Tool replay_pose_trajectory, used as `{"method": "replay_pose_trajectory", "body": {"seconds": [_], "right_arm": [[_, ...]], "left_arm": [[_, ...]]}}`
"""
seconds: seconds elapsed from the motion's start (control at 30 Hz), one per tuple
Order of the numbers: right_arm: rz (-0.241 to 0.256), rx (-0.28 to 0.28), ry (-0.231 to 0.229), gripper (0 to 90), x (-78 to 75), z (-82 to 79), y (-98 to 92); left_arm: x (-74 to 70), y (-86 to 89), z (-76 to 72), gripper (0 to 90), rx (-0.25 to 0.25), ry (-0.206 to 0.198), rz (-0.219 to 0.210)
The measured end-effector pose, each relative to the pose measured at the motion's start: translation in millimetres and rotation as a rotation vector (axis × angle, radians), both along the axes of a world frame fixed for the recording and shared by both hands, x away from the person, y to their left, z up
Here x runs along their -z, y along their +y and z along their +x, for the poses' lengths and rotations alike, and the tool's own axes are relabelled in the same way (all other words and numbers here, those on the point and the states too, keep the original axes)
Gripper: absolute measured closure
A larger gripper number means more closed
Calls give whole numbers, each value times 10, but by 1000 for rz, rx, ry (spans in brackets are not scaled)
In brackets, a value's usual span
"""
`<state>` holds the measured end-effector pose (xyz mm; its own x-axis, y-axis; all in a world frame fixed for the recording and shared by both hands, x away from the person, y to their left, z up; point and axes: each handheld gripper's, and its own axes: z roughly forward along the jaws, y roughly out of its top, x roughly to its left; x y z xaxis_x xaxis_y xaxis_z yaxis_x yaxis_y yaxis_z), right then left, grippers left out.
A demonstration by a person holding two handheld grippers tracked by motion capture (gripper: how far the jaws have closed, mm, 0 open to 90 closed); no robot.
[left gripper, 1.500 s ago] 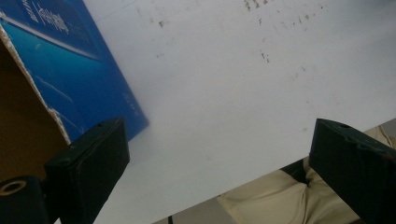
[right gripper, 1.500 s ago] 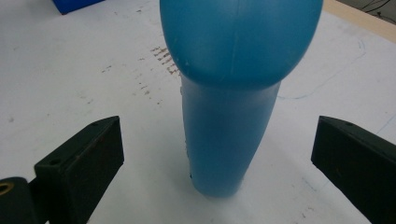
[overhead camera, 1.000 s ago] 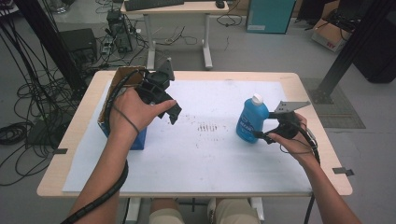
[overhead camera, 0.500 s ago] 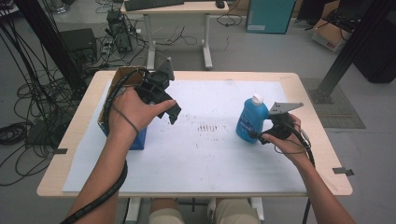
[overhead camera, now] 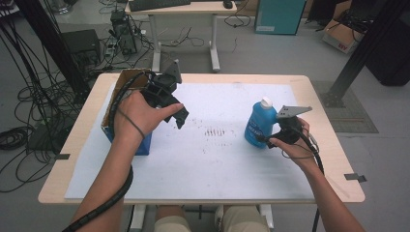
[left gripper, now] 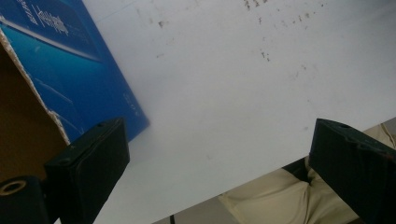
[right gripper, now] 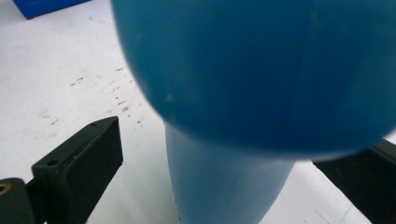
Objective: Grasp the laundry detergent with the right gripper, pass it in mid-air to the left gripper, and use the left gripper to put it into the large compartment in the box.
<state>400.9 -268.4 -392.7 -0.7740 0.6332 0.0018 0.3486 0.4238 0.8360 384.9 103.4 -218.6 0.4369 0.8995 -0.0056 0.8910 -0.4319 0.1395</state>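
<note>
A: From the high view, what sits on the bench [overhead camera: 87, 145]?
B: An open blue box [overhead camera: 126, 104] at the left, inside hidden by the left gripper [overhead camera: 180, 116]. A blue bottle [overhead camera: 258, 123] stands upright at the right, the right gripper [overhead camera: 271, 137] at its side.

A: Left gripper view?
B: Jaws wide, nothing between; the box's blue wall [left gripper: 79, 70] lies beside the left jaw, over the white sheet [left gripper: 224, 84].

A: Right gripper view?
B: The bottle [right gripper: 252, 84] sits between widely parted jaws; whether either touches it, I cannot tell.
</note>
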Motion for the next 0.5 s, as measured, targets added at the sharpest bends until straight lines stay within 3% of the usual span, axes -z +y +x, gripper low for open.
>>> {"method": "replay_pose_trajectory", "body": {"seconds": [0.5], "right_arm": [[2,4,-33,17,41,24,48]], "left_arm": [[15,6,-3,56,1,0,-1]]}}
